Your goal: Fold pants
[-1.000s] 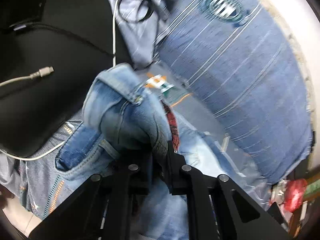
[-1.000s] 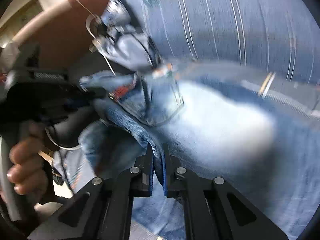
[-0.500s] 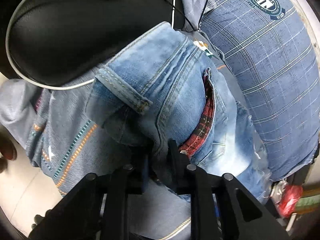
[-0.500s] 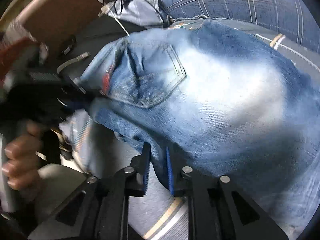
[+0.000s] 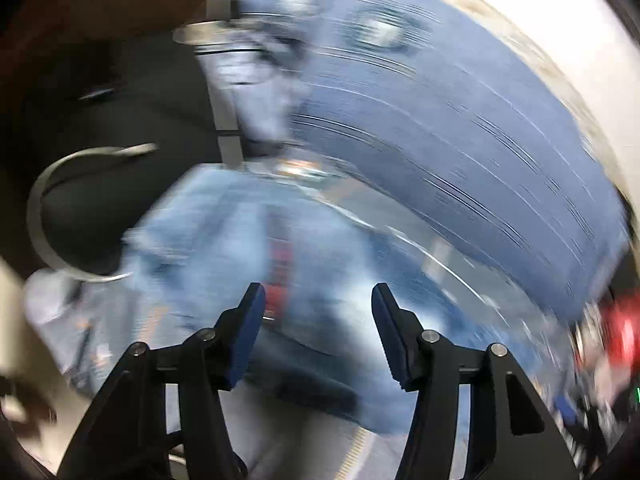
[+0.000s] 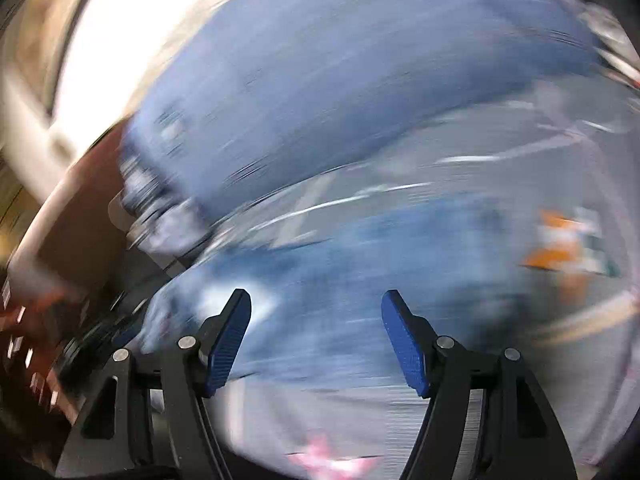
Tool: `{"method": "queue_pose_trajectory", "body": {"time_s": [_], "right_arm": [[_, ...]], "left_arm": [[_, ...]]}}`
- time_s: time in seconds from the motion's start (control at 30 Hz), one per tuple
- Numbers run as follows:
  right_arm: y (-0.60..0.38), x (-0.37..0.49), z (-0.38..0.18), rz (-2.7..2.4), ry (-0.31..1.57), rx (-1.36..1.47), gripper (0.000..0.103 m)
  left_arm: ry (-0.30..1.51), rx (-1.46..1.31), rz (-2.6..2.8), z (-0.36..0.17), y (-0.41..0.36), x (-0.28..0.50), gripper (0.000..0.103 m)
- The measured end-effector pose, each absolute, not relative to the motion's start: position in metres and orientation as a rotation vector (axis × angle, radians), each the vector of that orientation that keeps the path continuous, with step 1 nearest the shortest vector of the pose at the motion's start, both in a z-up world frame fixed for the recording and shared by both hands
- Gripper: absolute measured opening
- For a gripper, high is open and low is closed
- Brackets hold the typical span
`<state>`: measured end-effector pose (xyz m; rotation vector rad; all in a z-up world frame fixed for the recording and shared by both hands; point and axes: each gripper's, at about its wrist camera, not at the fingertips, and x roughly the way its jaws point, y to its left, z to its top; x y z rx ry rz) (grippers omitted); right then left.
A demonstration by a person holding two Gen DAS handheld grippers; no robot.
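**Colleague:** What do your two wrist views give you?

**Me:** Both are badly smeared, so I keep to the coarse facts. I see one pair of jeans (image 5: 224, 240), pale blue denim, lying bunched just below a big blue pillow (image 5: 460, 128) with thin pale stripes. A red strip of lining shows in the denim, right above my left tongs (image 5: 318, 300).

**Colleague:** And the tongs themselves?

**Me:** Two sets, one per hand. The left tongs are spread wide, with two blue pads (image 5: 246, 336) well apart and nothing between them. The right tongs (image 6: 316, 308) are spread just the same, and I see the jeans (image 6: 360, 280) through the gap. Neither set touches the cloth as far as I can tell.

**Colleague:** Anything else around the pillow?

**Me:** Left of it I count one pale cable (image 5: 44, 216) curving in a loop over a dark surface (image 5: 132, 100). Above the loop, a second, straighter pale cable (image 5: 224, 112) runs down beside the pillow's left edge. At the pillow's lower right end there is one red object (image 5: 624, 332), too blurred to name. In the right wrist view the same pillow (image 6: 340, 92) fills the upper frame, and one orange and green tag (image 6: 568, 244) sits on clear plastic below it.
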<state>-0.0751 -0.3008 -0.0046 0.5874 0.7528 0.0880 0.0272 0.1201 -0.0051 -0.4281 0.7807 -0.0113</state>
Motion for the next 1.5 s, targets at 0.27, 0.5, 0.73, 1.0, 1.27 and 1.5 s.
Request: {"method": "queue_pose_trajectory", "body": {"time_s": [0.27,0.5,0.73,1.0,1.27,1.5], "right_arm": [[-0.357,-0.076,-0.068,-0.155,0.925,0.731,0.039],[-0.341,-0.070,-0.067,-0.168,0.965,0.653,0.018],[-0.337,-0.099,-0.008,-0.187,0.832,0.583,0.013],[-0.346,-0.085,-0.051,-0.246,1.009,0.601,0.033],[-0.351,-0.043,0.024,-0.134,0.854,0.558,0.069],[-0.374,0.015,-0.039,-0.172,0.980,0.561,0.033]], "left_arm": [[0.947,-0.308,-0.281,-0.010,0.023,0.049,0.059],[0.972,-0.220,-0.267,-0.031,-0.007,0.034,0.059],[0.987,-0.210,-0.270,-0.038,-0.008,0.028,0.059],[1.045,-0.169,-0.286,-0.048,-0.021,0.026,0.059],[1.029,-0.168,-0.320,-0.042,-0.028,0.020,0.059],[1.034,-0.180,-0.336,-0.041,-0.024,0.021,0.059]]}}
